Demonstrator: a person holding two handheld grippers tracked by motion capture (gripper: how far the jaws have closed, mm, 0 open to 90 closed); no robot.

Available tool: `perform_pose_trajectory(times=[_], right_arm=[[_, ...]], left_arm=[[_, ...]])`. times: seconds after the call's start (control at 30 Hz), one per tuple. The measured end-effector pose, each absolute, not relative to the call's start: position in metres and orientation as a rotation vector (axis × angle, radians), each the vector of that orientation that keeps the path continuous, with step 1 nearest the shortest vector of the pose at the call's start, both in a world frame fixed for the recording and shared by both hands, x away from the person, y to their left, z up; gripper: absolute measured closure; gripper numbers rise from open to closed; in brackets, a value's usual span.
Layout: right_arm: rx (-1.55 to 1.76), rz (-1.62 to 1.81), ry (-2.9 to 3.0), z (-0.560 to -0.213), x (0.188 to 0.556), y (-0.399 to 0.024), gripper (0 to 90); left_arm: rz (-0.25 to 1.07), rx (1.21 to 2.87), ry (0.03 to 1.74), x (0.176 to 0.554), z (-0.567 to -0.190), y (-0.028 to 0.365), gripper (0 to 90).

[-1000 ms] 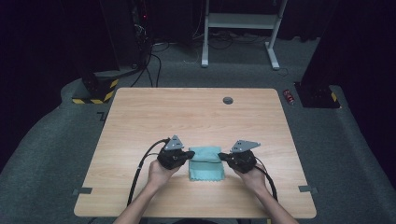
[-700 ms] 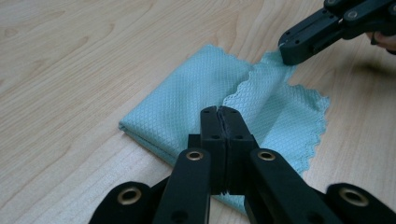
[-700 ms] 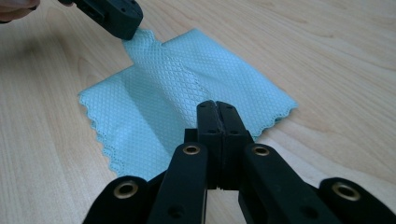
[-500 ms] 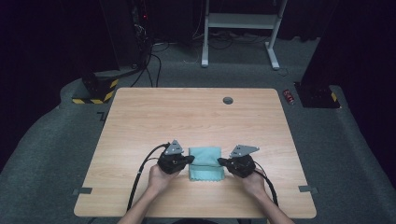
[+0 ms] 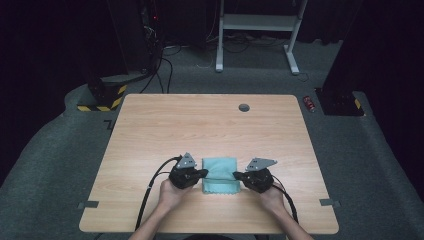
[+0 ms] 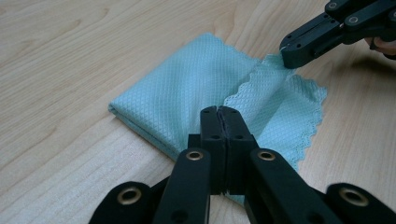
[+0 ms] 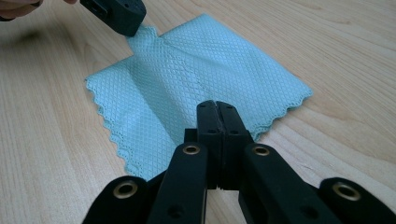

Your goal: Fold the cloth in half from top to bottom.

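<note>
Now I'm mid-fold: my left hand-held gripper (image 5: 204,173) and right hand-held gripper (image 5: 236,175) each pinch an edge of the teal cloth (image 5: 219,172) on the desk (image 5: 200,125). Next, I judge, both must carry it across evenly.

cloth (image 5: 219,174) now folded smaller, (grippers nearer person)

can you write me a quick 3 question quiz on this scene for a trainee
1. True or false: the left gripper and the right gripper pinch opposite side edges of the teal cloth.
2. Is the cloth spread flat in one layer or folded?
3. The dark round spot on the table lies: A) near the far edge, B) under the cloth, C) beside the left hand.

Key: 1 true; 2 folded, a scalloped-edged layer over another; 3 A.
</note>
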State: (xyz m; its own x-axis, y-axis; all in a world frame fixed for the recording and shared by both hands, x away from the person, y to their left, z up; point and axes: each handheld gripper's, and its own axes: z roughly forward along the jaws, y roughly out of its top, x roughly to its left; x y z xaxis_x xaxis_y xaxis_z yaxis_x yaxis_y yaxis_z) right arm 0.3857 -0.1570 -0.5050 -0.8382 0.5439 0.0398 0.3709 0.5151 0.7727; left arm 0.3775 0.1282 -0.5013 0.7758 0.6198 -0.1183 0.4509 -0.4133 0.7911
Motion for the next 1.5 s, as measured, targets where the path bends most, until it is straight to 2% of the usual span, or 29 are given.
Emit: perform_pose_trajectory(times=[1.23, 1.5], right_arm=[[0.742, 1.177, 2.588, -0.517, 0.371, -0.159, 88.9], [0.778, 1.211, 2.597, -0.511, 0.364, -0.168, 79.3]], left_arm=[[0.216, 2.123, 0.802, 0.359, -0.518, 0.121, 88.1], [0.16, 2.077, 0.792, 0.353, -0.509, 0.126, 80.1]])
